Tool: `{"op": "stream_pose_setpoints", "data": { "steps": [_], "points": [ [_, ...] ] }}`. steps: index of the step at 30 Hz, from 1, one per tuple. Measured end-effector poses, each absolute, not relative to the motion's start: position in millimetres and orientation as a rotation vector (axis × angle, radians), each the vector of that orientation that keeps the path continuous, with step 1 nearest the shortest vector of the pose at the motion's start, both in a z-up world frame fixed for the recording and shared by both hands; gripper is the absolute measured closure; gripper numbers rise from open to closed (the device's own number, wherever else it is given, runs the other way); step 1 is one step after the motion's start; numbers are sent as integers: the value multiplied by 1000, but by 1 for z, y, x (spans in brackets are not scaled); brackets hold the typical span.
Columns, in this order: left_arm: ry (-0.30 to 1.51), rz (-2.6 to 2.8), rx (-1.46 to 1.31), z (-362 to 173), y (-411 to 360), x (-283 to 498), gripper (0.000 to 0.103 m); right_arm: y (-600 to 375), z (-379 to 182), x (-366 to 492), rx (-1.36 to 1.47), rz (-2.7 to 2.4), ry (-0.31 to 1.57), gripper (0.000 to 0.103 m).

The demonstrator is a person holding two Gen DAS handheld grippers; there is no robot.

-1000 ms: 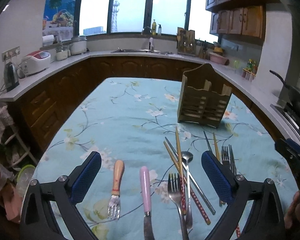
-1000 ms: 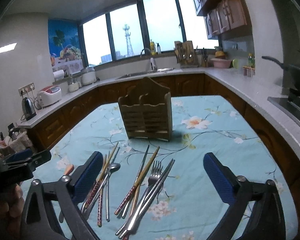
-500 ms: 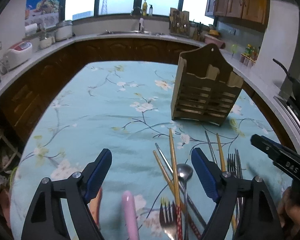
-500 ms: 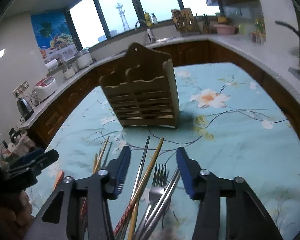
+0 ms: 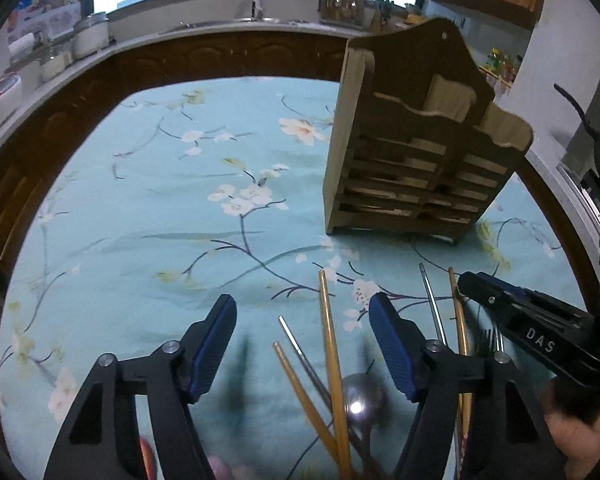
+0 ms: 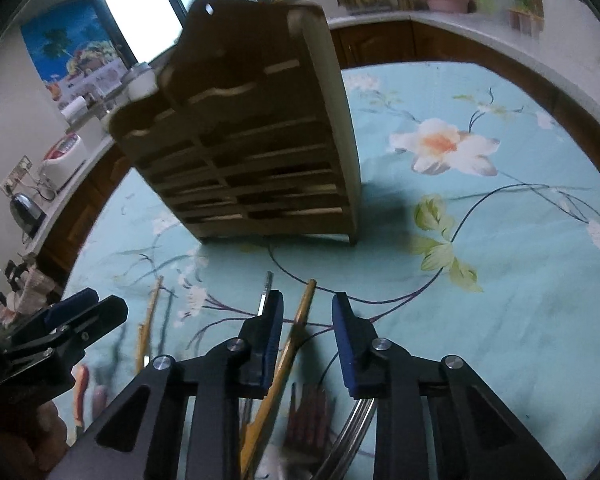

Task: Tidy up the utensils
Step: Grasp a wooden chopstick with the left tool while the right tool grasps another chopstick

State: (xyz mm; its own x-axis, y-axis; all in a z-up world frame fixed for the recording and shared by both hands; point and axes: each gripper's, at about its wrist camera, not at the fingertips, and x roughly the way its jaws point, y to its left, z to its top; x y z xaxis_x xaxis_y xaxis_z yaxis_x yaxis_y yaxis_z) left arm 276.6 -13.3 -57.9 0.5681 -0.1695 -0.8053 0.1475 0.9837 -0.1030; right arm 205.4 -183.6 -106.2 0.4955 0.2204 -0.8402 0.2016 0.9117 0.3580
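i count one wooden utensil holder (image 5: 416, 152) standing upright on the floral tablecloth (image 5: 148, 216), at 1 o'clock in the left wrist view and 11 o'clock in the right wrist view. the utensils lie loose on the cloth, well short of the holder. in the left wrist view i count two yellow chopsticks (image 5: 331, 356) crossing near 6 o'clock, one thin metal chopstick (image 5: 300, 350) between them, one spoon (image 5: 362, 402) with its bowl at 6 o'clock, plus a further metal rod (image 5: 433, 308) and yellow stick (image 5: 460, 320) at 4 o'clock. fork tines (image 5: 490, 338) show there too; i cannot count them.

compared with one second ago, both cameras sit lower and closer to the holder, which now fills far more of each view. the wooden-handled fork and pink-handled knife have slipped almost out of the left view. both pairs of fingers stand narrower than before.

the left gripper (image 5: 302, 346) pitches steeply down over the chopstick tips; its jaws are closing, apart, touching nothing that i can see. the right gripper (image 6: 306, 330) also pitches down; its jaws are closing around one yellow chopstick (image 6: 296, 332), which lies between the pads, not yet pinched. a hand (image 5: 576, 428) carries it at 4 o'clock in the left view.
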Motion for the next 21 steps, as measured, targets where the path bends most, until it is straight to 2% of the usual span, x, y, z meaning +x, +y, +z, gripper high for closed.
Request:
{"op": "stream_pose_setpoints", "data": {
  "steps": [6, 11, 14, 16, 21],
  "points": [
    [991, -204, -7, -78, -21, 301, 51, -181, -116, 215, 416, -2, 1104, 84],
    [1034, -220, -20, -93, -23, 313, 83, -169, -115, 221, 301, -17, 1117, 87],
    [1031, -232, -24, -94, -23, 314, 95, -161, -113, 222, 222, -22, 1120, 91],
    [1013, -240, -28, -89, -23, 311, 96, -161, -112, 222, 236, -13, 1117, 96],
    [963, -253, -39, -71, -17, 298, 96, -182, -107, 215, 383, 28, 1100, 97]
  ]
}}
